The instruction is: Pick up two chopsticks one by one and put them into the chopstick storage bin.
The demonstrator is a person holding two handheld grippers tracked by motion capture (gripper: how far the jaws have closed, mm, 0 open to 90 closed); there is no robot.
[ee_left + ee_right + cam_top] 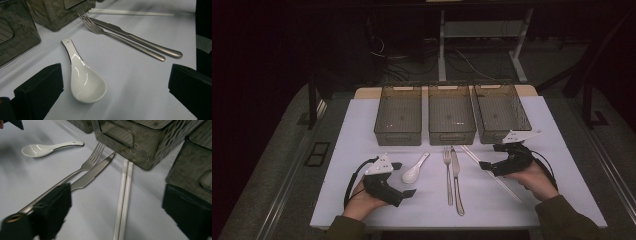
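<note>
We're barely started: all three bins (pixel 451 120) look empty, cutlery on the worktop (pixel 362 200). Right gripper (pixel 115 210) spread around the chopsticks (pixel 123 197); left gripper (pixel 115 87) spread near the spoon (pixel 85 80).

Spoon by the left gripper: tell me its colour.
Glossy white spoon, clearest in the left gripper view.

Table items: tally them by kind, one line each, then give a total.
Bins: 3
Chopsticks: 2
Spoon: 1
Fork: 1
Knife: 1
Total: 8
</note>
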